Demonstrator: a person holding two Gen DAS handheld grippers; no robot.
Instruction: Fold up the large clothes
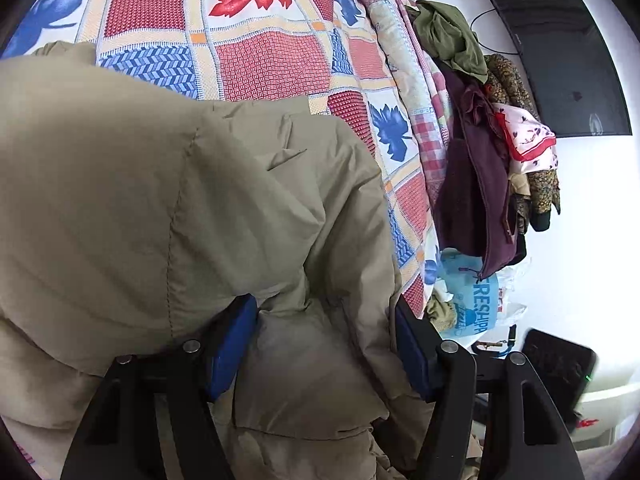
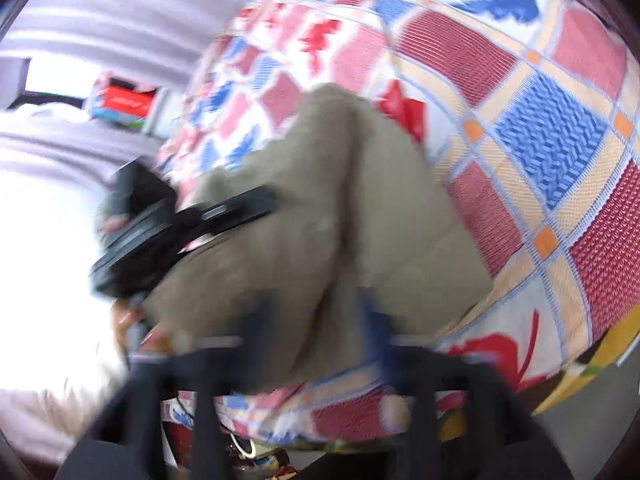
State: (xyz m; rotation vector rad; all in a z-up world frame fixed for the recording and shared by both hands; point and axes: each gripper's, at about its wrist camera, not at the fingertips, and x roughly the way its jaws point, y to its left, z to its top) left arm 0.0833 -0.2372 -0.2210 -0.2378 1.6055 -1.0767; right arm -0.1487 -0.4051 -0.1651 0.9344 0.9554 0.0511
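Note:
A khaki padded jacket (image 1: 168, 200) lies bunched on a bed covered by a patchwork bedspread (image 1: 272, 64) with red and blue leaves. My left gripper (image 1: 324, 352) is open low over the jacket's near edge. A puffy fold of the jacket bulges between its blue pads (image 1: 232, 348). In the blurred right wrist view the same jacket (image 2: 320, 208) lies on the bedspread (image 2: 540, 128). My right gripper (image 2: 316, 332) stands open just in front of the jacket, with nothing gripped. The other black gripper (image 2: 160, 232) reaches onto the jacket's left side.
A heap of clothes (image 1: 480, 152), green, purple and floral, hangs beside the bed's right edge. Below it sit a blue plastic bag (image 1: 472, 300) and a black device (image 1: 560, 368). A dark screen (image 1: 560, 52) is on the white wall. A red box (image 2: 124, 100) stands at the far left.

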